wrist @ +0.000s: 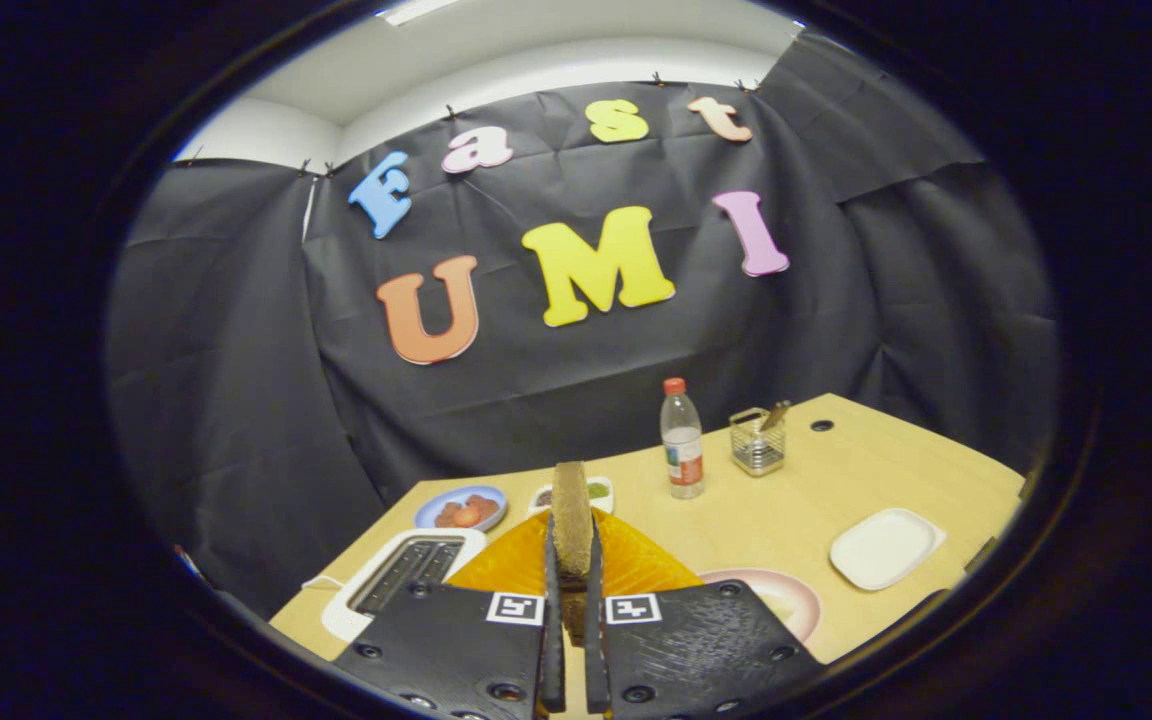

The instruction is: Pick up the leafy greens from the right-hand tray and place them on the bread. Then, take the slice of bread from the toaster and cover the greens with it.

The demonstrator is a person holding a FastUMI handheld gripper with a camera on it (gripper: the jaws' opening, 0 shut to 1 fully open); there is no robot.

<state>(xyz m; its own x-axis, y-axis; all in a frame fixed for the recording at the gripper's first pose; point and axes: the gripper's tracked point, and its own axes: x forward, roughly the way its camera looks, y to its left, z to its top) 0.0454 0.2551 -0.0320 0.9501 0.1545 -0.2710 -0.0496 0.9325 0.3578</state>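
My gripper (572, 585) is shut on a slice of brown bread (571, 515), held on edge and upright between both fingers, well above the table. Below and to the left of the fingers stands the white toaster (401, 575) with its dark slots showing. Behind the held slice lies an orange surface (636, 565), partly hidden by the fingers. A white tray (884, 547) lies to the right on the wooden table (786, 510). The greens and the bottom bread are hidden by the fingers.
A pink plate (781, 595) sits just right of the fingers. Farther back are a blue plate with red food (461, 508), a small white dish (596, 490), a clear bottle with a red cap (682, 440) and a wire holder (758, 442). Black cloth walls stand behind.
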